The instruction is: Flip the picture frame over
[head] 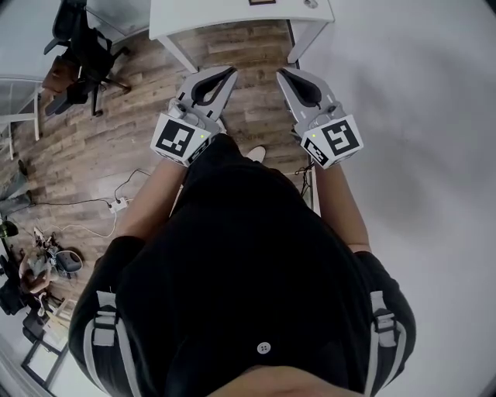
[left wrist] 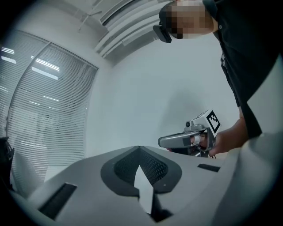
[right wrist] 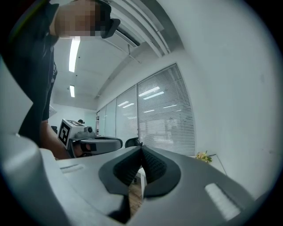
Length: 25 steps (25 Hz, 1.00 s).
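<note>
Both grippers are held level in front of the person's chest, over the wooden floor and short of the white table (head: 225, 17). My left gripper (head: 230, 72) is shut, its jaws meeting at the tips with nothing between them. My right gripper (head: 281, 72) is shut and empty in the same way. In the left gripper view my own jaws (left wrist: 139, 148) are shut, and the right gripper (left wrist: 162, 142) shows beside them. The right gripper view shows its shut jaws (right wrist: 141, 146) and the left gripper (right wrist: 119, 142). A dark sliver (head: 262, 1) lies on the table at the picture's top edge; I cannot tell what it is.
A black office chair (head: 81, 54) stands at the far left on the wooden floor (head: 248, 116). A power strip with cables (head: 118, 205) lies left of the person. A white wall (head: 418, 93) runs along the right. Window blinds (right wrist: 166, 114) fill the background of the gripper views.
</note>
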Available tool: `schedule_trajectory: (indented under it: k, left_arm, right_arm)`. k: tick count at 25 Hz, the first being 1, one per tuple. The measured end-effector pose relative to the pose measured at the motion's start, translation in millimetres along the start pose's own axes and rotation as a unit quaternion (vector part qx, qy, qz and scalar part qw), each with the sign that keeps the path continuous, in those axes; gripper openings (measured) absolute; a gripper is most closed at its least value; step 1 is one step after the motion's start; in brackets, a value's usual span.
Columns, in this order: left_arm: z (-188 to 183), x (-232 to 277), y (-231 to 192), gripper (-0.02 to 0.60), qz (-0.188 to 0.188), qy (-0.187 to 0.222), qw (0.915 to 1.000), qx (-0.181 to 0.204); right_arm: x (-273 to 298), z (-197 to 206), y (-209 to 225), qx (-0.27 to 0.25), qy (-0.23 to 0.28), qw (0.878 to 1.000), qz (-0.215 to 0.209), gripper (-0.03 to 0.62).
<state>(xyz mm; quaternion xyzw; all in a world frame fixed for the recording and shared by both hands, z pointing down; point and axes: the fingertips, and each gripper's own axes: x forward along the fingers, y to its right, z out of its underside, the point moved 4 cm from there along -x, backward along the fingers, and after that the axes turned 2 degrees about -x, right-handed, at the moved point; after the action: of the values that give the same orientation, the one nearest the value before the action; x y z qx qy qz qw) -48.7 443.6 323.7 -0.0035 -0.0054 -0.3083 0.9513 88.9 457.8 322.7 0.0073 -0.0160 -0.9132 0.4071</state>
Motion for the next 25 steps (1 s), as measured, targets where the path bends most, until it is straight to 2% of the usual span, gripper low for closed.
schedule_trajectory:
  k: [11, 20, 25]
  left_arm:
    - [-8.6, 2.8, -18.1, 0.005, -0.007, -0.001, 1.0, 0.004]
    - [-15.4, 24.7, -50.6, 0.005, 0.002, -0.003, 1.0, -0.009]
    - [-16.7, 33.3, -71.6, 0.005, 0.002, -0.005, 0.9999, -0.01]
  right_arm:
    - [20.9, -1.4, 2.8, -0.002, -0.013, 1.0, -0.013, 0.012]
    - [53.4, -5.1, 26.3, 0.013, -0.023, 1.0, 0.01, 0.183]
    - [69.7, -7.5, 40.0, -0.01, -0.03, 0.999, 0.025, 0.26]
